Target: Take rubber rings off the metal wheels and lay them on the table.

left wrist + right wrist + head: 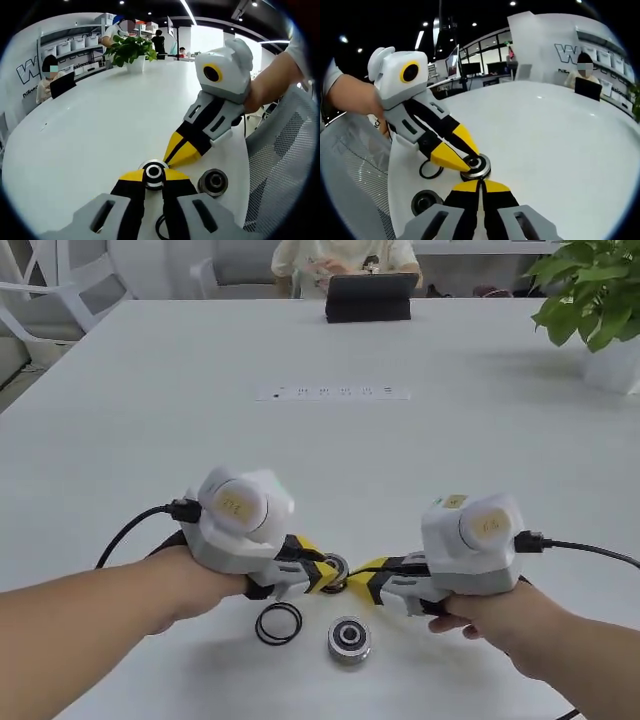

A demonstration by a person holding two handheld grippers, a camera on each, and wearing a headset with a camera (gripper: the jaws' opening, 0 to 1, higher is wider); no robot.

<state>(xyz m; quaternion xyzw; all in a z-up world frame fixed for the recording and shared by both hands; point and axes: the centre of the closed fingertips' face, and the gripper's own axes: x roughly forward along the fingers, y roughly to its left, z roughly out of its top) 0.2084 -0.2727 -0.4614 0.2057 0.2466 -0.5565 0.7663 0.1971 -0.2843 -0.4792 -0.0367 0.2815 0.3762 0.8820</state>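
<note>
A metal wheel sits between the two grippers, close to the table's near edge. My left gripper is shut on it, one yellow jaw on each side. My right gripper comes in from the opposite side, jaws shut, its tips touching the wheel's rim; whether they pinch a ring is hidden. One black rubber ring lies flat on the table in front of the left gripper. A second metal wheel rests beside the ring.
The white table stretches far ahead, with a socket strip set in its middle. A potted plant stands at the far right. A person behind a black laptop sits at the far end. Black cables trail from both grippers.
</note>
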